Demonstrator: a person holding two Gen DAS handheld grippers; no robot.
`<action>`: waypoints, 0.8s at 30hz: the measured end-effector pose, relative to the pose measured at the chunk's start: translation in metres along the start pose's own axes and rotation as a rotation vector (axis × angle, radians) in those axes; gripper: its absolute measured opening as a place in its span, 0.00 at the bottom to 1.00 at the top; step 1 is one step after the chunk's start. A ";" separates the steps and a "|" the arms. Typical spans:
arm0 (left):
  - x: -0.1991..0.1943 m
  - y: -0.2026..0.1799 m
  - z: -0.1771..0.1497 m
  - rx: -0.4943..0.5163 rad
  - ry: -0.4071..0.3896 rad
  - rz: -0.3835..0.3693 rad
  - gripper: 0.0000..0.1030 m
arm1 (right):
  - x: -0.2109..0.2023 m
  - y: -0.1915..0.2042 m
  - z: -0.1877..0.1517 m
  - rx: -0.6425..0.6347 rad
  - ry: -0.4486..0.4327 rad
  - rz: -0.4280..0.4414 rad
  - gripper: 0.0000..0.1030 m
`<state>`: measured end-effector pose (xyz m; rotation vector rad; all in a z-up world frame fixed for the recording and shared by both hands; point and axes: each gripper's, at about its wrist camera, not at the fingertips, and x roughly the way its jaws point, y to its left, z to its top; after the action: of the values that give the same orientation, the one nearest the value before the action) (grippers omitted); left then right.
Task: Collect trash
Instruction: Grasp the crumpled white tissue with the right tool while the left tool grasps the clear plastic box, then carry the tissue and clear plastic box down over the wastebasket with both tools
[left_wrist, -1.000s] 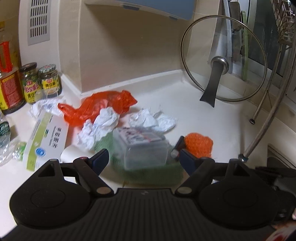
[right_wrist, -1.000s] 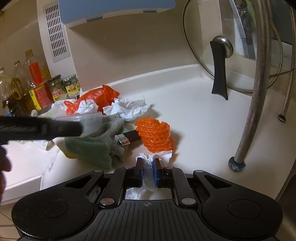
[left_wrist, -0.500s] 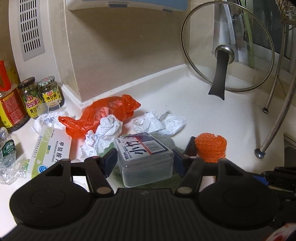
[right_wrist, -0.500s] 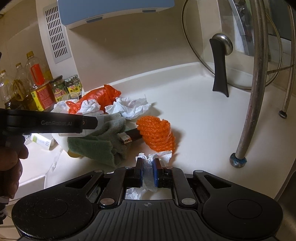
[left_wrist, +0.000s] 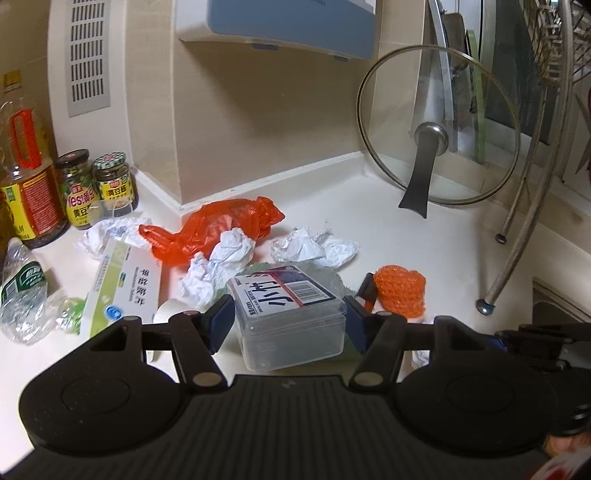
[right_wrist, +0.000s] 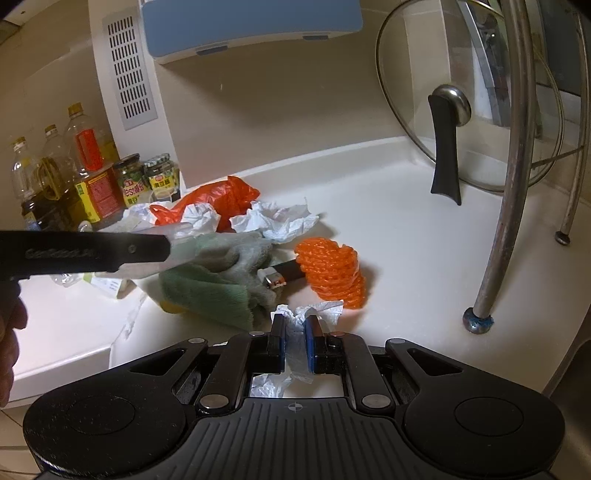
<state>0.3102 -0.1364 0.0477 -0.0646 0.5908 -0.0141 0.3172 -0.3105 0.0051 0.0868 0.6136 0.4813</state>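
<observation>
My left gripper (left_wrist: 288, 323) is shut on a clear plastic box (left_wrist: 284, 291) with a printed label, one pad pressed on each side. The box hangs just above a green cloth (right_wrist: 207, 288); in the right wrist view the left gripper's black finger (right_wrist: 92, 253) reaches in from the left. My right gripper (right_wrist: 295, 332) is shut on a crumpled white tissue (right_wrist: 321, 310), low over the counter. More litter lies behind: a red plastic bag (left_wrist: 221, 225), paper wads (left_wrist: 314, 249), an orange foam net (left_wrist: 400, 291), a lighter (right_wrist: 284, 275).
A white and green carton (left_wrist: 125, 284) and a crushed bottle (left_wrist: 22, 295) lie at the left. Jars (left_wrist: 110, 181) and oil bottles stand against the wall. A glass pot lid (left_wrist: 439, 140) leans in the corner. Metal rack legs (right_wrist: 476, 317) stand at the right.
The left gripper's jaws closed onto the clear box and lifted it off the green cloth, drawing back and up a little. The right gripper stayed still, holding the tissue.
</observation>
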 end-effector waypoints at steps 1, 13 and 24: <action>-0.006 0.002 -0.002 -0.002 -0.005 -0.006 0.58 | -0.003 0.003 0.000 -0.003 -0.004 0.000 0.11; -0.074 0.040 -0.047 -0.037 0.006 -0.034 0.58 | -0.028 0.069 -0.015 -0.076 0.013 0.088 0.11; -0.122 0.090 -0.123 -0.101 0.130 -0.005 0.58 | -0.033 0.148 -0.065 -0.214 0.113 0.227 0.11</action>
<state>0.1395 -0.0494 0.0075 -0.1644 0.7208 0.0068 0.1961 -0.1983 0.0014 -0.0755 0.6623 0.7735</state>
